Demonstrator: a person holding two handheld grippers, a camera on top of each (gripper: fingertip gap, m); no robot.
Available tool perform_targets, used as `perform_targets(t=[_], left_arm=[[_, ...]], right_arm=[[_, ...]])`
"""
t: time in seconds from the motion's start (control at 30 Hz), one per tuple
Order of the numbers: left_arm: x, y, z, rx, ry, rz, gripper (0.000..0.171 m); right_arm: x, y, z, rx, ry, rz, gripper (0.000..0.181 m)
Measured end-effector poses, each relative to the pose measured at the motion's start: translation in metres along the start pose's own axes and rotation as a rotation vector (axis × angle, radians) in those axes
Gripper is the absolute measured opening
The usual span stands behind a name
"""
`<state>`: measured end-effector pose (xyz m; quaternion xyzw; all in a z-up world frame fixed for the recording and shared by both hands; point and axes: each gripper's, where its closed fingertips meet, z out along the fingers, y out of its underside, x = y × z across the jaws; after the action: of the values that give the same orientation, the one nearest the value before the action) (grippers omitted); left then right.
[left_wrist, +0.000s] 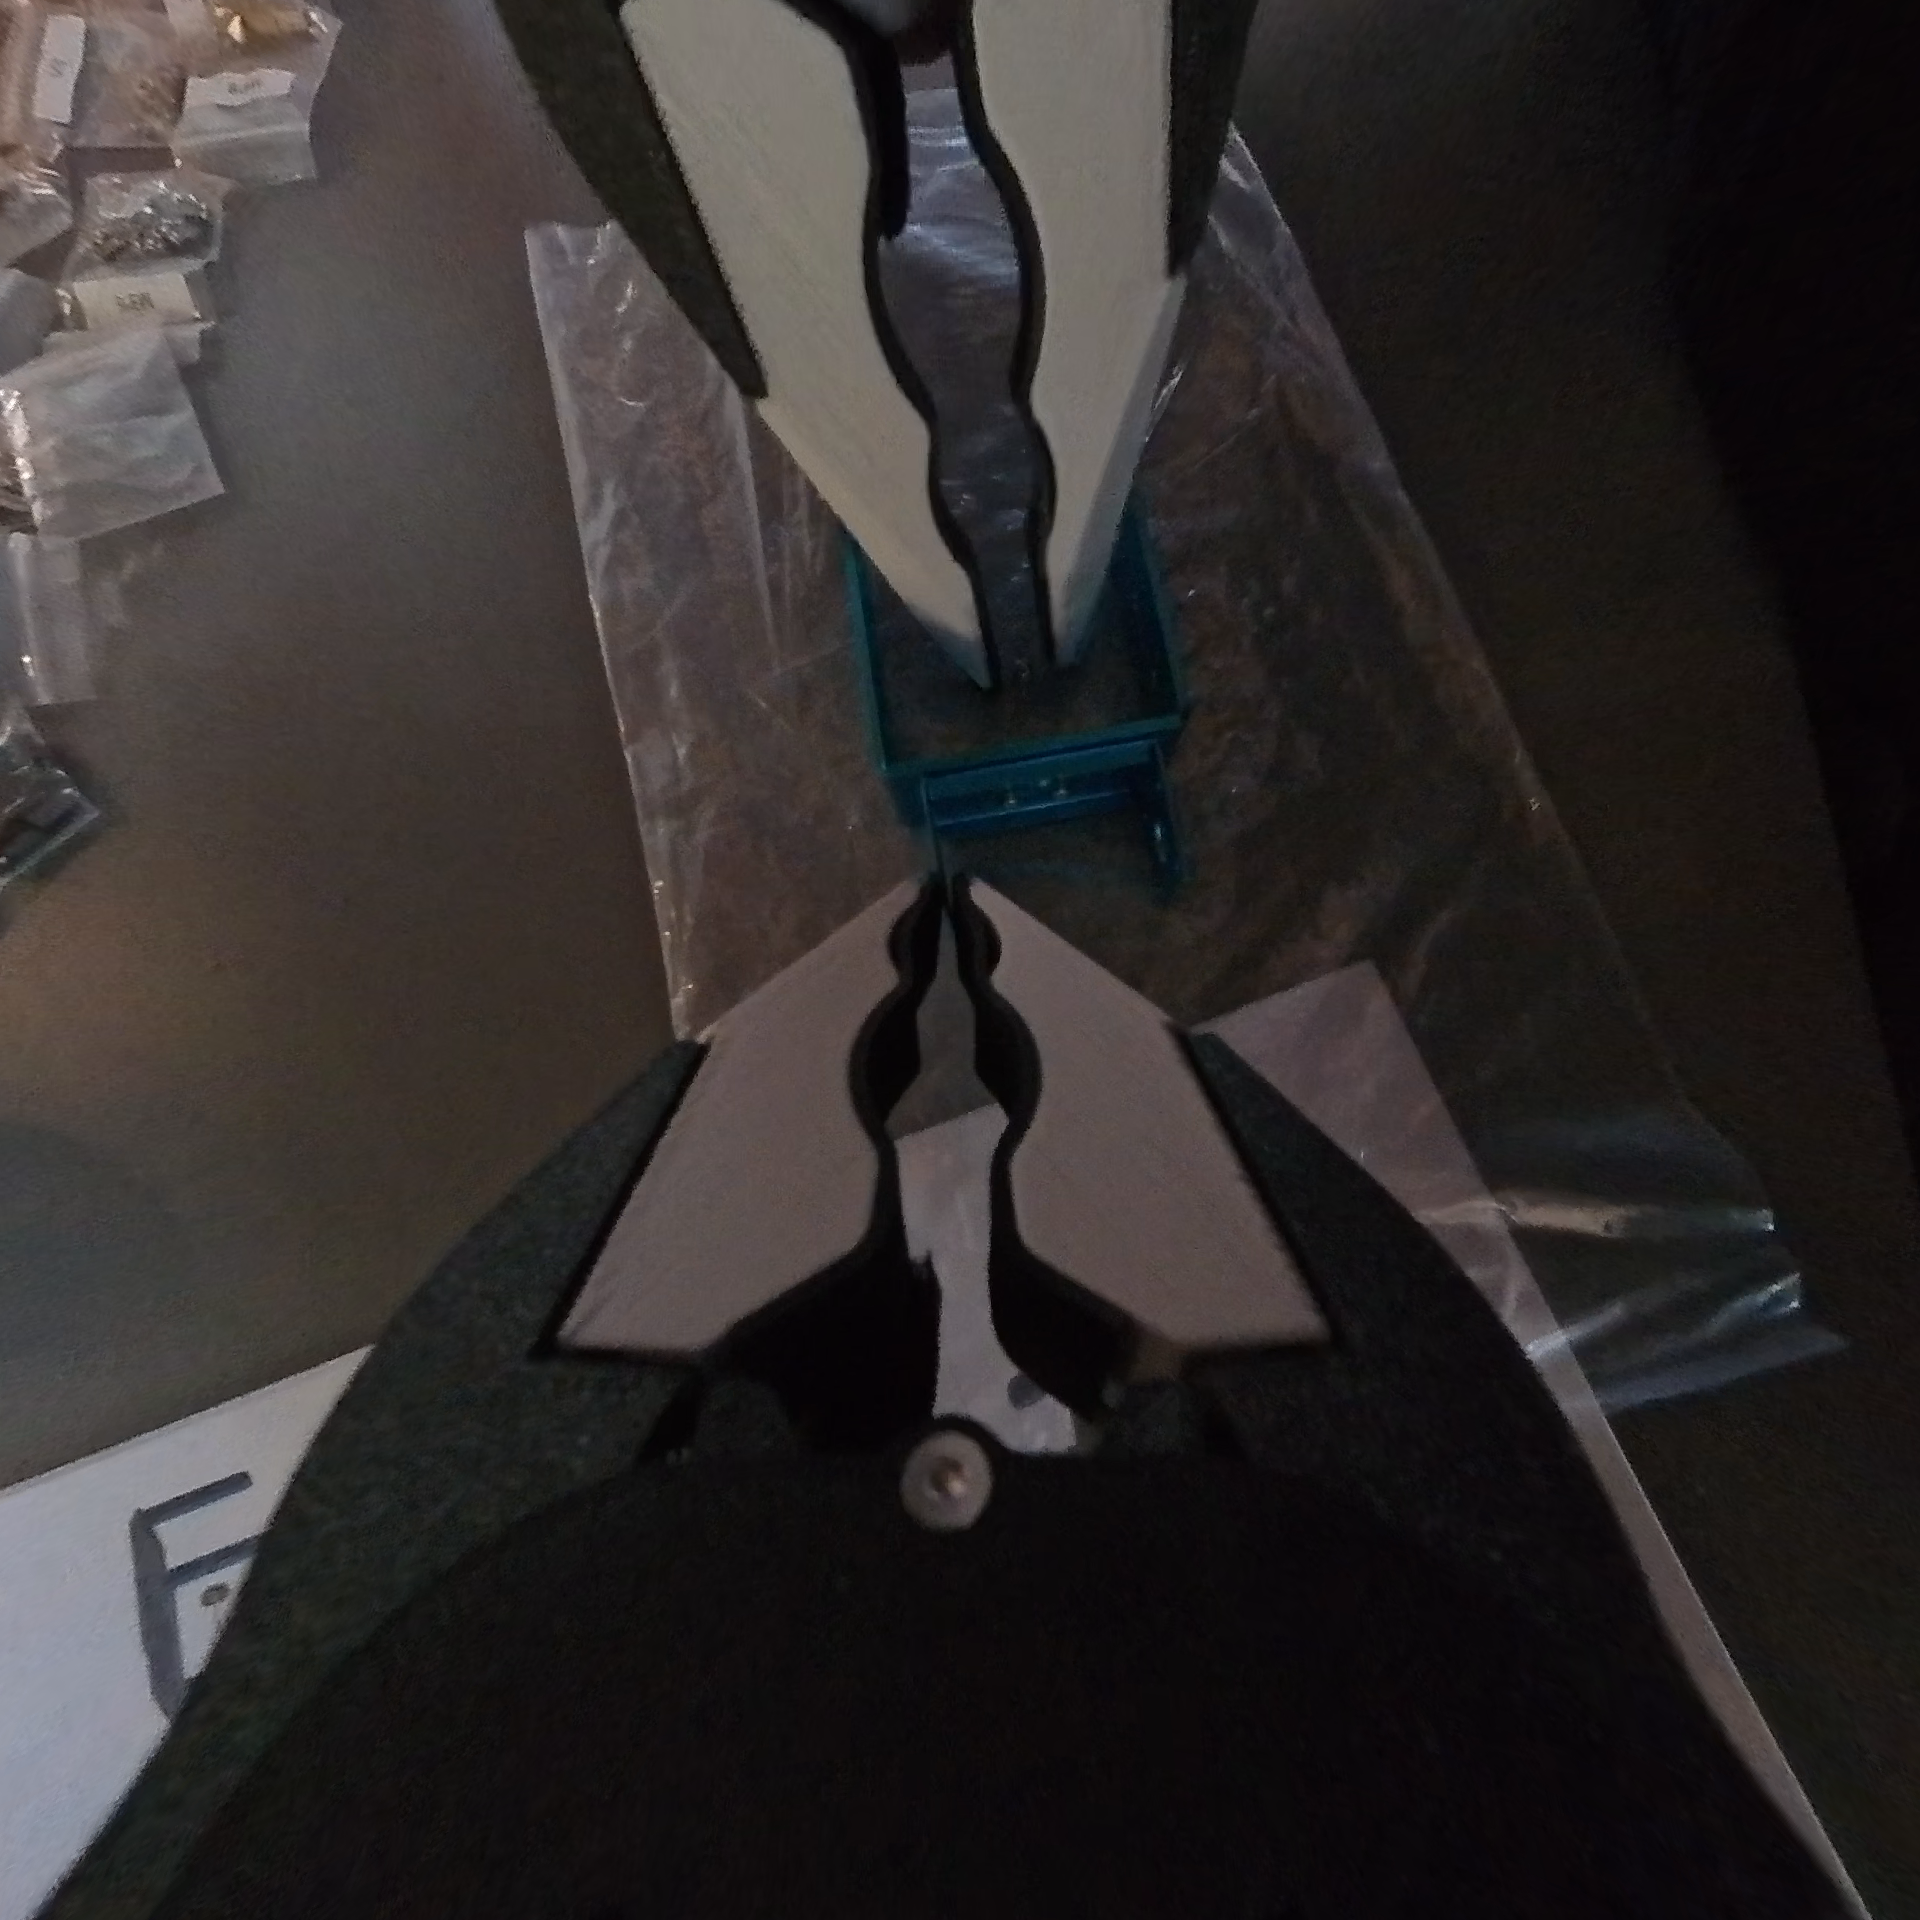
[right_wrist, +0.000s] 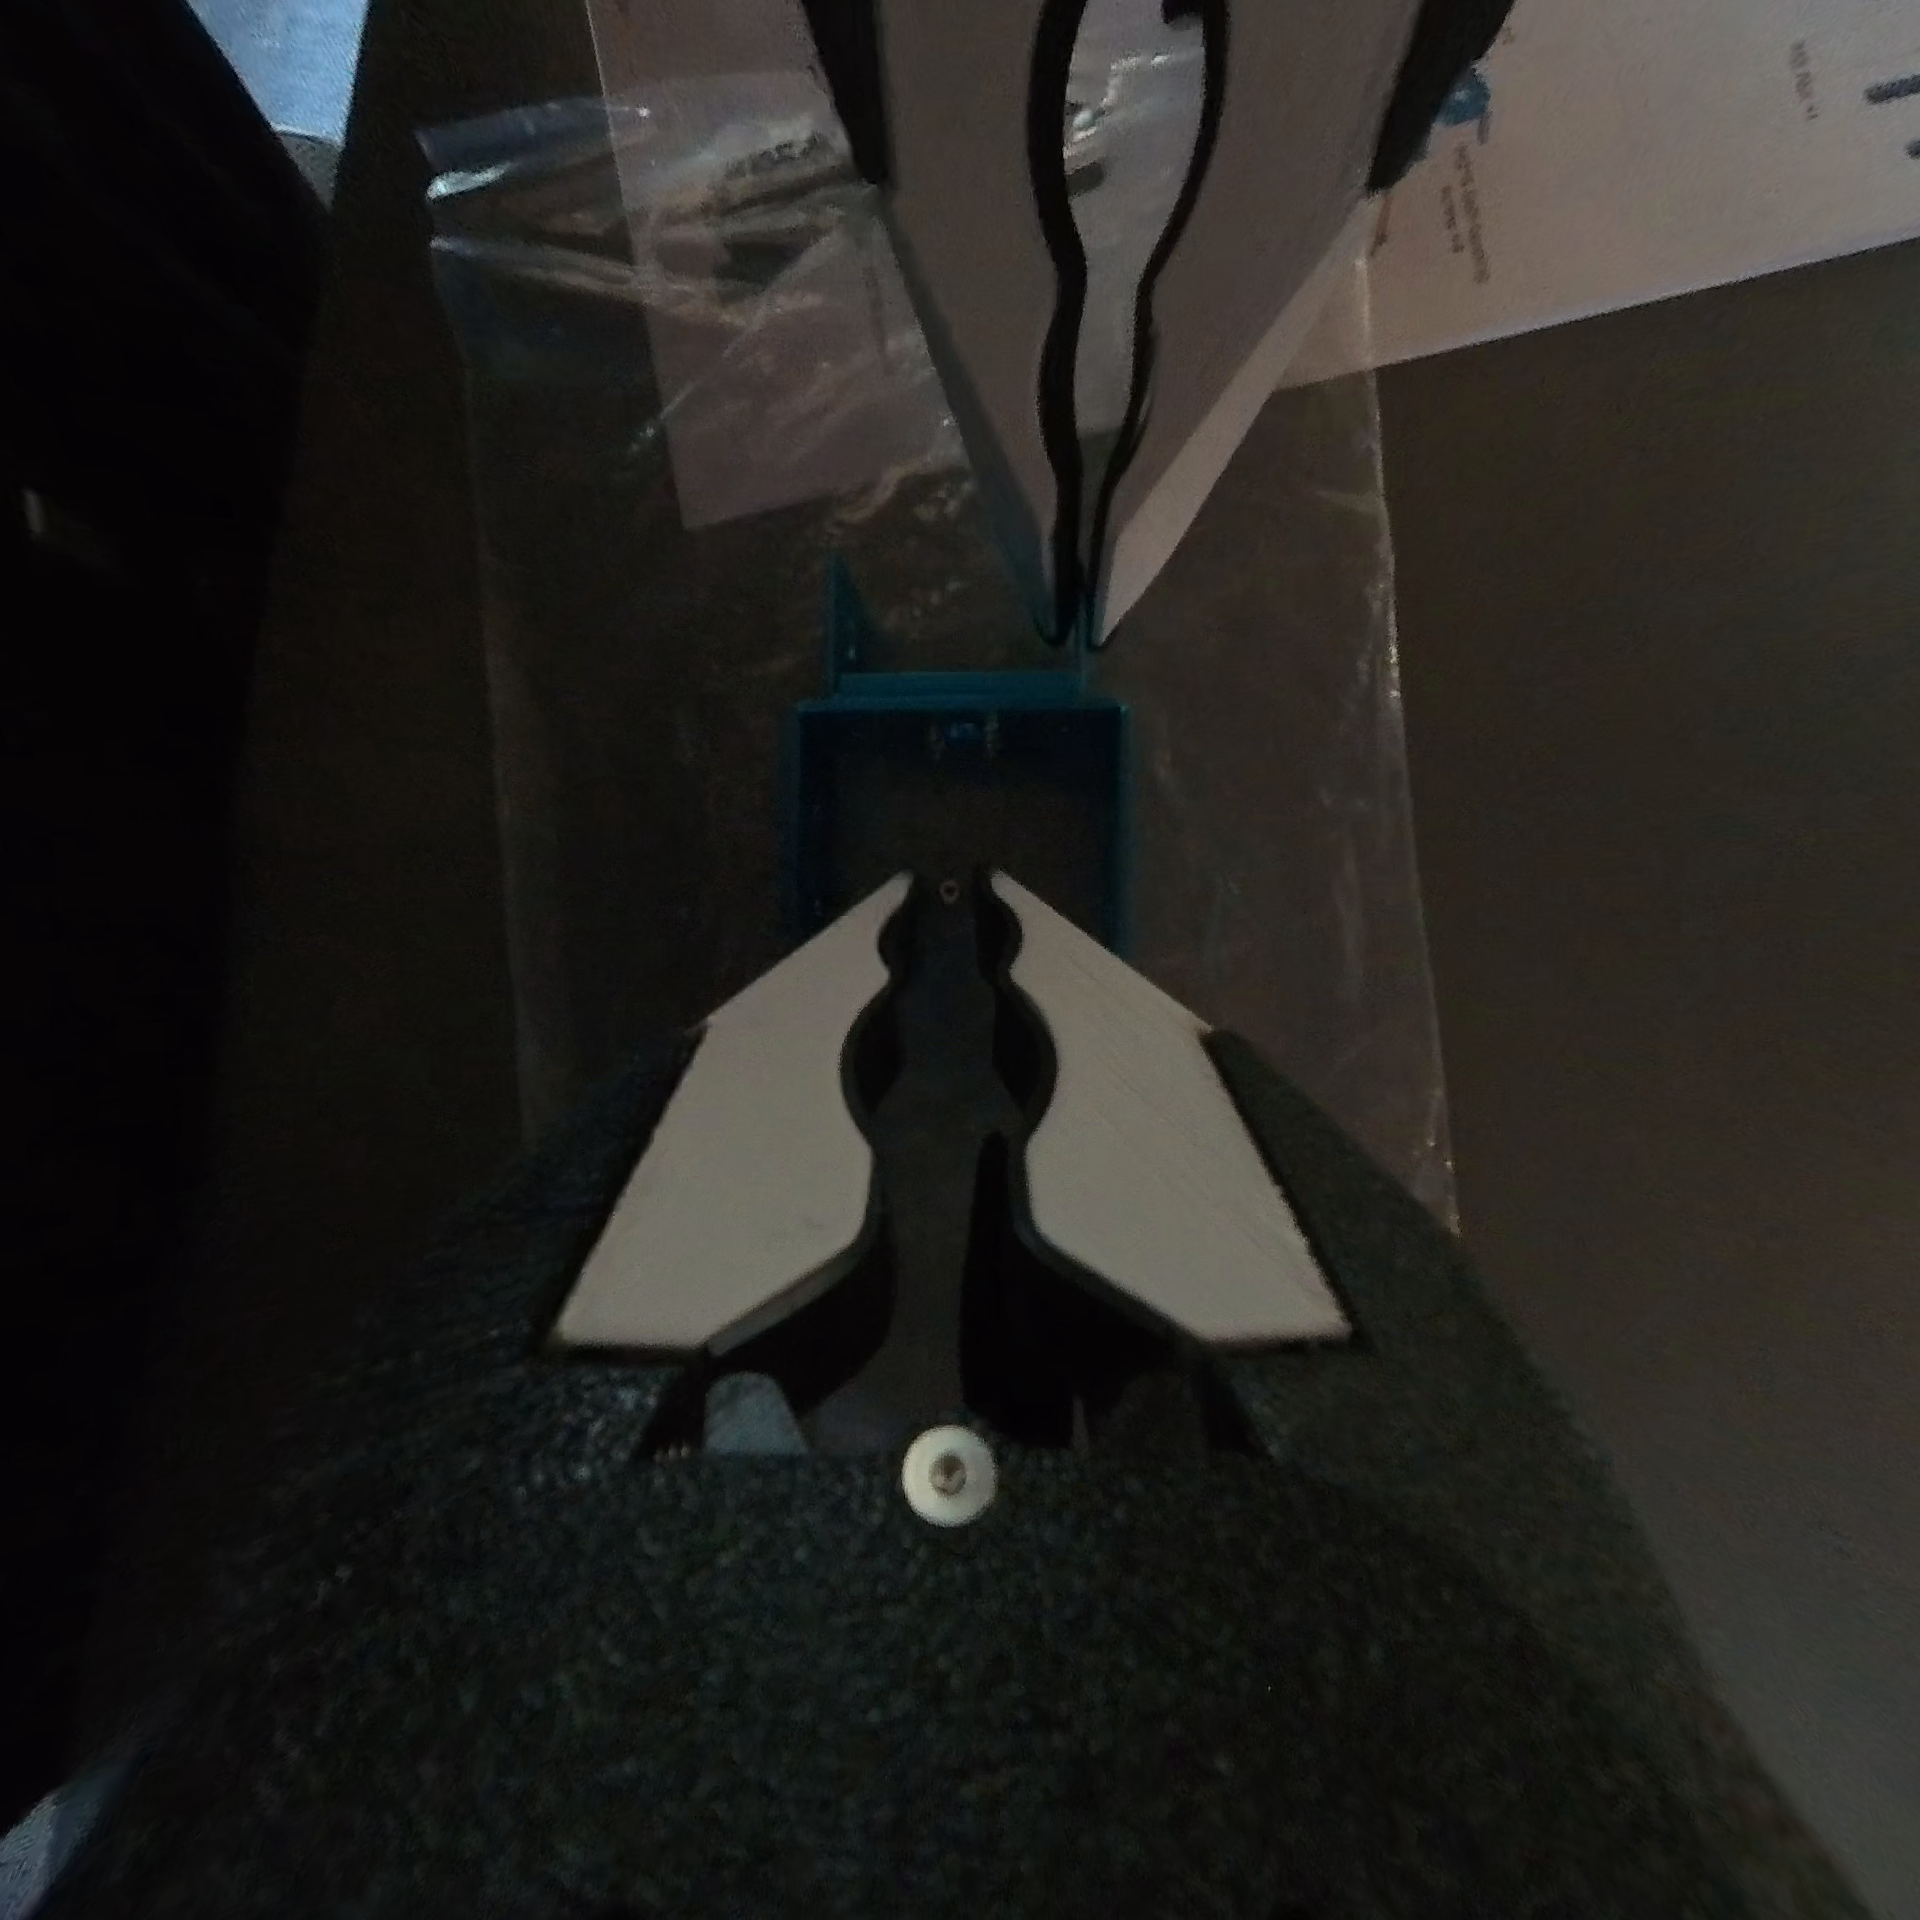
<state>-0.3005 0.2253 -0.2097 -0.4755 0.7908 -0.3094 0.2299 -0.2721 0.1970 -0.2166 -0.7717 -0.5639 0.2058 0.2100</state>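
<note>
A blue metal frame (left_wrist: 1044, 779) is held over a clear plastic bag (left_wrist: 1351, 623) on a dark table. My left gripper (left_wrist: 945, 883) is shut on a thin leg at the frame's near corner. It also shows at the top of the right wrist view (right_wrist: 1070, 629), pinching that blue leg. My right gripper (right_wrist: 951, 883) is closed on a dark flat strip with a small hole (right_wrist: 948, 890) at the other end of the frame (right_wrist: 961, 717). In the left wrist view it (left_wrist: 1013, 665) comes down from the top, inside the frame's outline. The two grippers face each other.
Several small bags of hardware (left_wrist: 114, 260) lie at the far left. A white printed sheet (left_wrist: 94, 1579) lies near the left gripper and shows again in the right wrist view (right_wrist: 1662, 156). The bag's crumpled part (right_wrist: 675, 260) lies beyond the frame. Tip to tip, the grippers are about 5 centimeters apart.
</note>
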Motion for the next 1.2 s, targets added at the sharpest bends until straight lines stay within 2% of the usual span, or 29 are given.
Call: perform_targets(t=[0.3,0.53,0.7,0.77,0.83,0.93,1.03,1.1,1.2], left_arm=[[0.001,0.001,-0.001,0.003,0.016,-0.014,0.001],[0.001,0.0,0.0,0.012,0.023,-0.025,0.002],[-0.005,-0.005,-0.012,0.016,-0.071,-0.117,0.027],[0.001,-0.014,-0.027,0.057,-0.127,-0.148,0.028],[0.01,-0.029,-0.04,0.16,-0.163,-0.246,0.029],[0.032,-0.048,-0.035,0.301,-0.099,-0.461,0.047],[0.038,-0.036,-0.011,0.219,-0.163,-0.553,0.059],[0.038,-0.027,-0.003,0.152,-0.211,-0.552,0.06],[0.043,-0.032,0.003,0.153,-0.182,-0.569,0.056]], right_arm=[[0.0,-0.001,0.0,0.056,0.064,-0.035,0.0],[0.0,0.0,-0.009,0.136,0.063,0.056,0.0],[0.005,-0.007,-0.017,0.21,0.021,0.303,0.001],[0.006,-0.012,-0.019,0.246,0.021,0.41,0.0],[0.002,-0.016,-0.021,0.275,0.005,0.492,0.0],[0.002,-0.019,-0.022,0.297,0.036,0.569,0.0],[0.0,-0.02,-0.016,0.299,0.043,0.609,0.0],[0.0,-0.016,-0.009,0.284,0.055,0.624,0.0],[-0.001,-0.019,-0.004,0.302,0.045,0.62,0.0]])
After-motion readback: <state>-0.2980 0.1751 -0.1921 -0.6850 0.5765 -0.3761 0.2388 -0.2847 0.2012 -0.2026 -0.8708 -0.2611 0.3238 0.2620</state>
